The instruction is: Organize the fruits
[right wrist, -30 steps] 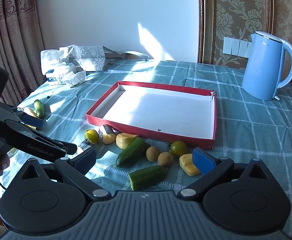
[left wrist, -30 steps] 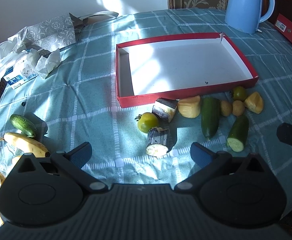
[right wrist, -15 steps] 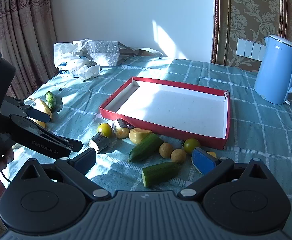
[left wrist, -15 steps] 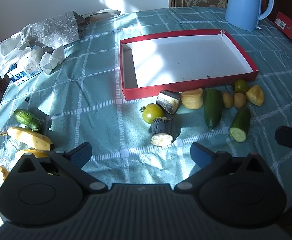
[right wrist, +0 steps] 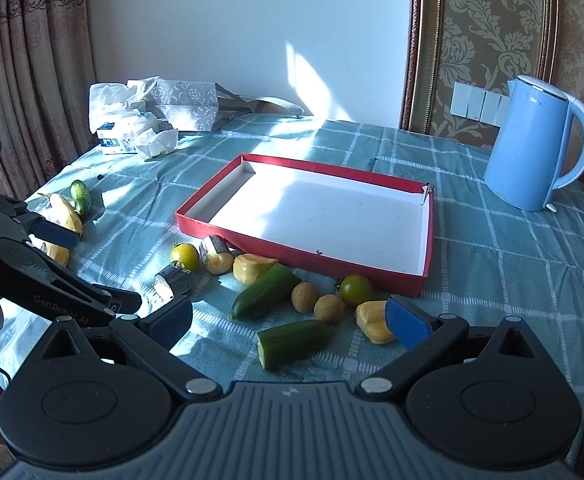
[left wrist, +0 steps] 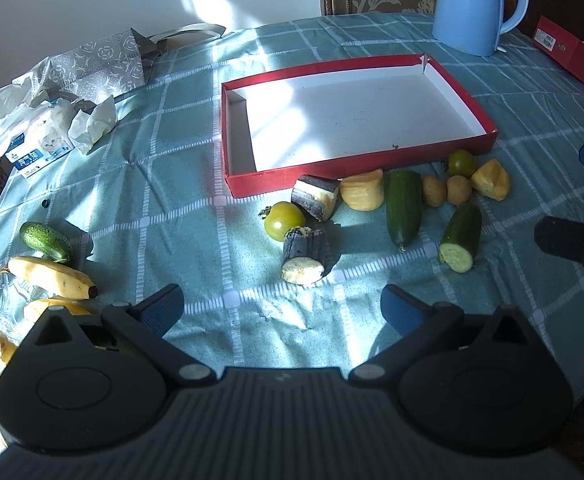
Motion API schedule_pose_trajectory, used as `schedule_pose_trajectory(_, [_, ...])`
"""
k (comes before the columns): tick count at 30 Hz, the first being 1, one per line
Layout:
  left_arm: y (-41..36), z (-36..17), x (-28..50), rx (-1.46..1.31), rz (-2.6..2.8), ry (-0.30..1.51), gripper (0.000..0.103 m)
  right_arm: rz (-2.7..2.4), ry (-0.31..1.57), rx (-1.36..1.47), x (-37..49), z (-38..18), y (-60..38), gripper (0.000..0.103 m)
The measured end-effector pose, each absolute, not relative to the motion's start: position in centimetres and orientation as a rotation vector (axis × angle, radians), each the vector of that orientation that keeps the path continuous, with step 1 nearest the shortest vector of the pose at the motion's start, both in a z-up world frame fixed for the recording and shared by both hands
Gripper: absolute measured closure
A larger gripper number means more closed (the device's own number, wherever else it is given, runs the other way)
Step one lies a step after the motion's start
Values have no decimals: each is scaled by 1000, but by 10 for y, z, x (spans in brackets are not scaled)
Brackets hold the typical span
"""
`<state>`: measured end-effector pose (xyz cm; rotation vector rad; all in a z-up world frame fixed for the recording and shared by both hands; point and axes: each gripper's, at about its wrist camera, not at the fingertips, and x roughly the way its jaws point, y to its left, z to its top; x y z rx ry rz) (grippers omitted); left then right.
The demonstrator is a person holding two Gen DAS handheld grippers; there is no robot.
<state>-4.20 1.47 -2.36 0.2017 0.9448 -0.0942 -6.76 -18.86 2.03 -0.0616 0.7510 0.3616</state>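
Observation:
An empty red tray (left wrist: 468,92) (right wrist: 300,257) with a white floor lies mid-table. In front of it sit a green tomato (left wrist: 282,219) (right wrist: 185,255), two dark eggplant pieces (left wrist: 304,255) (right wrist: 171,280), yellow chunks (left wrist: 363,191) (right wrist: 252,268), a long cucumber (left wrist: 403,207) (right wrist: 264,292), a cut cucumber (left wrist: 461,237) (right wrist: 292,342), two small brown fruits (right wrist: 316,300) and a second tomato (right wrist: 356,289). Bananas (left wrist: 50,278) and a small cucumber (left wrist: 44,240) lie far left. My left gripper (left wrist: 282,308) is open above the cloth near the eggplant. My right gripper (right wrist: 290,318) is open over the cut cucumber.
A blue kettle (left wrist: 474,4) (right wrist: 536,144) stands at the back right. Tissue packs and a patterned bag (left wrist: 92,68) (right wrist: 172,108) lie at the back left. A red box (left wrist: 568,48) sits at the far right edge. The teal checked tablecloth (left wrist: 152,200) covers the table.
Both views have pulled back and risen slightly, so the tray and fruits sit lower and farther away. Nothing on the table moved. Both grippers stayed open.

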Motion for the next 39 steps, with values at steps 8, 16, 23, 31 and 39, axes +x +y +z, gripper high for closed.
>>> schedule_pose_trajectory(8, [12,-23,-43,208,-100,941,0,377,729,52,-53,31,-193,0])
schedule_pose_trajectory(16, [17,-20,-39,186,-87,940,0,395,726,5,-58,30,-188,0])
schedule_pose_trajectory(23, [13,-19,-37,199,-99,931,0,396,741,8,-59,28,-190,0])
schedule_pose_trajectory(31, [22,-20,-35,173,-97,928,0,436,733,4,-60,29,-187,0])
schedule_pose_trajectory(39, [27,-22,-37,158,-91,928,0,469,736,-4,-60,29,-181,0])
